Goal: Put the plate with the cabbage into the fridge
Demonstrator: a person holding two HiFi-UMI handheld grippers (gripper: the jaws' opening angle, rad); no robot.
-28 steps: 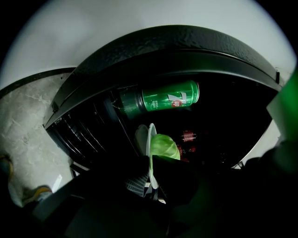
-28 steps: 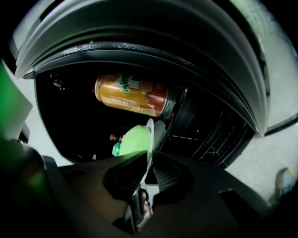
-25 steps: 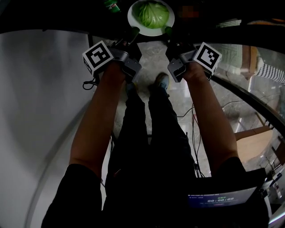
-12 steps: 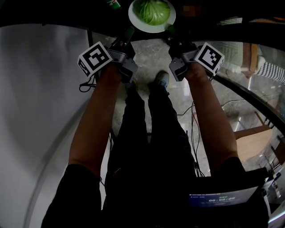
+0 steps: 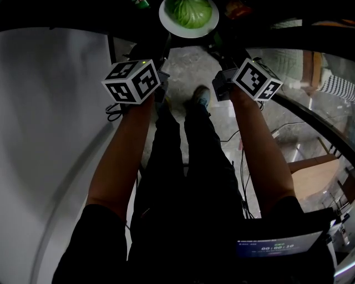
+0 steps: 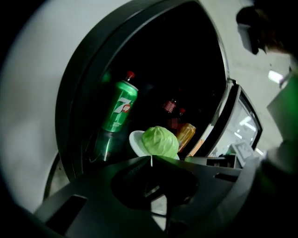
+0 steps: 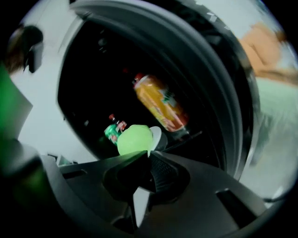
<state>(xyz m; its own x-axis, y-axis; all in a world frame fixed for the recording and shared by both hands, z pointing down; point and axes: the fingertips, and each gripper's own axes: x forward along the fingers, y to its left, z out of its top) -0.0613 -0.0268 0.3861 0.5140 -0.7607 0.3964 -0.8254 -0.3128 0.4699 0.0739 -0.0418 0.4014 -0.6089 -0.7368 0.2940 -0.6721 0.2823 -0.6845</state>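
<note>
Plate (image 5: 188, 34) top centre at fridge (image 6: 186, 69) mouth, left gripper (image 6: 151, 160) and right gripper (image 7: 149, 155) clamped on opposite rims. We judge it stiff, slick, breakable; loose cabbage (image 5: 189, 11) could roll, so hold level.

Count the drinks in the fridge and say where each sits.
4: a green 7up bottle left of the plate, two dark red-capped bottles behind the cabbage, an orange drink to its right. The dark interior may hide more.
</note>
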